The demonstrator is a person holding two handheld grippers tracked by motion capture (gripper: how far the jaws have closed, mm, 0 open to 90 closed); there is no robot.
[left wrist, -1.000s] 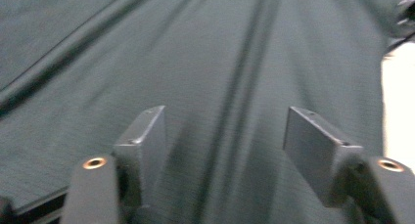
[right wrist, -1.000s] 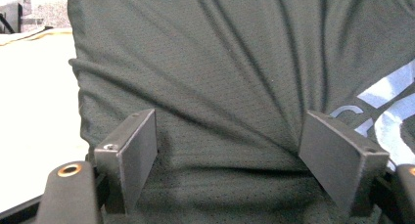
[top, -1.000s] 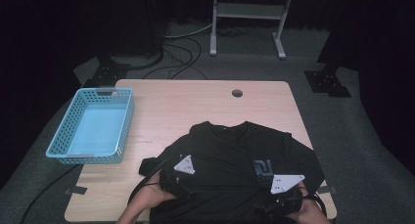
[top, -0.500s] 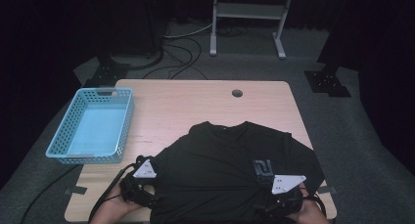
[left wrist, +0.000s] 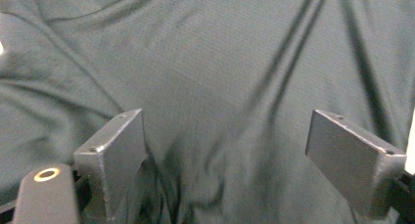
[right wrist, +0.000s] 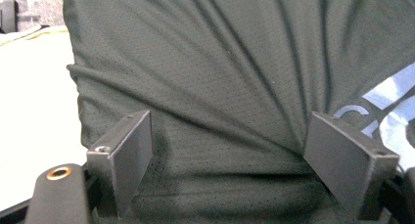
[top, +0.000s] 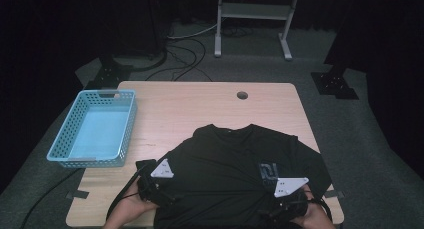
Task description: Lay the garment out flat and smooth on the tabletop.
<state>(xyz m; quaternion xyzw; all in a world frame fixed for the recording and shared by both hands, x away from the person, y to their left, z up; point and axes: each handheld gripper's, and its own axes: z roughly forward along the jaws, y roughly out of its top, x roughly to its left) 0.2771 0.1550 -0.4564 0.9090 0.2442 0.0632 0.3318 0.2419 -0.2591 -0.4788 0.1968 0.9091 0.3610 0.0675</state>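
Observation:
A black T-shirt (top: pixel 230 159) lies spread on the near half of the wooden table (top: pixel 200 104), collar towards the far side, with a pale print (top: pixel 270 170) on its right chest. My left gripper (top: pixel 161 186) is at the shirt's lower left edge. In the left gripper view its jaws stand wide apart over wrinkled dark cloth (left wrist: pixel 220 77), and that gripper (left wrist: pixel 226 150) is open. My right gripper (top: pixel 286 205) sits over the shirt's lower right part. It (right wrist: pixel 227 150) is open too, with the shirt (right wrist: pixel 205 62) spanning the gap and the pale print (right wrist: pixel 386 106) at the right.
A light blue plastic basket (top: pixel 65 156) stands on the table's left side. A round cable hole (top: pixel 242 95) is near the far edge. Bare wood lies between basket and shirt. Cables and a metal stand (top: pixel 252 11) are on the floor beyond.
My left gripper swung out to the left off the shirt, then came back right to its lower left edge. The shirt's left side now lies smoother. The right gripper has held still.

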